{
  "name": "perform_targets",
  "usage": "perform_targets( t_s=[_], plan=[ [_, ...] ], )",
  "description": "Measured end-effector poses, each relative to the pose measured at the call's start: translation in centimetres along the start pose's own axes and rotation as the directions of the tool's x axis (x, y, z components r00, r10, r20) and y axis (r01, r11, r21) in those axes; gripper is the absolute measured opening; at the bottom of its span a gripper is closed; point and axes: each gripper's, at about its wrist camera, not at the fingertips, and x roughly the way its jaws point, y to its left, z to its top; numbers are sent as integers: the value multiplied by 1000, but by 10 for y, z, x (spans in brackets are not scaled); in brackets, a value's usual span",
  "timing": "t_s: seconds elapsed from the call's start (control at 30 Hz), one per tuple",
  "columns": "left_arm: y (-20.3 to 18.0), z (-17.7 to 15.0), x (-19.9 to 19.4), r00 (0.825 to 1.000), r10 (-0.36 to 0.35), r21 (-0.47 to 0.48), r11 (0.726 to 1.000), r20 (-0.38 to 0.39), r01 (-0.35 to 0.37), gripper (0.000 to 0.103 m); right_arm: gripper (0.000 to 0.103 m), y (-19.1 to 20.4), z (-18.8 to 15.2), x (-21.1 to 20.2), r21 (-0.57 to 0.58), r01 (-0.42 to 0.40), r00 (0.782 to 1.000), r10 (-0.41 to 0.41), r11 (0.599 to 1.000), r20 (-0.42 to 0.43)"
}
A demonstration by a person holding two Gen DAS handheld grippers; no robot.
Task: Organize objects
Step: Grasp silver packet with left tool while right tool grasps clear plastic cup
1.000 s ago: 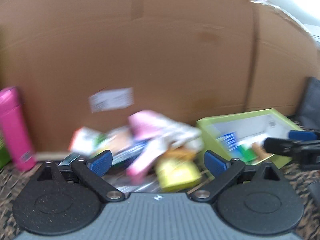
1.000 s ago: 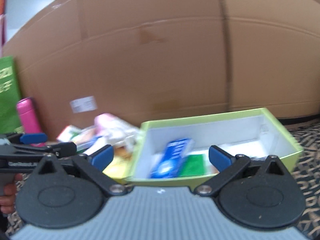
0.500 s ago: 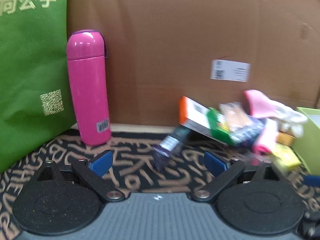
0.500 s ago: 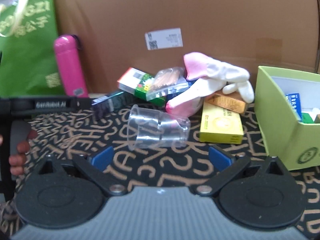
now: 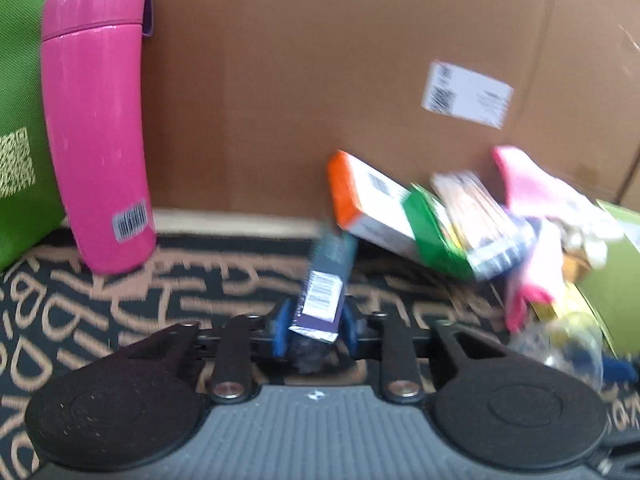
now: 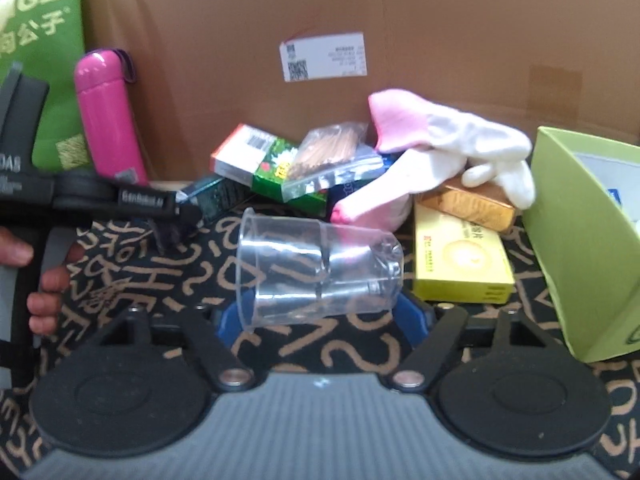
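Standing behind everything, a cardboard wall (image 6: 440, 40) backed the patterned desk (image 6: 320, 340), with a green bag (image 6: 40, 40) at its left edge. A lime box (image 6: 580, 260) sat open at the right. A pink bottle (image 5: 94, 120) stood upright beside the bag. Against the wall lay a heap: a pink-and-white glove (image 6: 432, 148) draped over an orange-brown carton (image 6: 468, 204), a yellow box (image 6: 460, 264) just in front, and a green-and-orange box (image 6: 256, 164) under a clear packet (image 6: 332, 160). A clear cup (image 6: 316, 272) lay on its side between the pads of the right tool (image 6: 320, 316), touching both, so the tool was clenched on it. The left tool (image 5: 314, 330) was clamped on one end of a dark pouch (image 5: 324, 292).
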Motion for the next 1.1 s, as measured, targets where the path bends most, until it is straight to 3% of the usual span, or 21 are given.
perform_targets(
  t_s=[0.23, 0.3, 0.33, 0.4, 0.67, 0.77, 0.8, 0.83, 1.0, 1.1],
  plan=[
    [-7, -44, -53, 997, -77, -6, 997, -12, 77, 23, 76, -13, -18, -42, -29, -50, 999, 50, 998, -19],
    [-5, -45, -54, 999, -42, -40, 998, -5, 42, 29, 77, -14, -20, -42, -38, -55, 998, 54, 998, -29],
    [-8, -44, -50, 1000, -26, -41, 999, -4, 26, 45, 77, -13, -22, -40, -41, -49, 998, 48, 998, -33],
    [-10, -39, -42, 1000, 25, -43, 999, 4, -25, 61, 78, -11, -24, -35, -45, -44, 998, 41, 998, -56],
    [-14, -10, -9, 995, 103, -32, 994, 1, -103, 61, 84, -14, -26, -31, -23, -51, 998, 50, 998, -39],
    [-14, -10, -2, 996, 86, -27, 996, -24, -87, 46, 76, -17, -25, -29, -21, -50, 998, 49, 999, -38],
    [-15, -11, -4, 996, 87, -9, 996, -19, -87, 30, 75, -19, -25, -28, -14, -59, 997, 58, 998, -44],
    [-16, -12, -6, 996, 79, 6, 997, -26, -79, 23, 75, -20, -26, -30, -8, -67, 997, 66, 998, -40],
    [-12, -25, -34, 998, 3, -44, 999, -66, -6, 22, 75, -25, -24, -50, -10, -103, 995, 103, 995, 5],
    [-20, -34, -57, 998, -28, -12, 1000, -62, 27, 22, 75, -34, -19, -71, -12, -120, 991, 120, 993, 57]
  ],
)
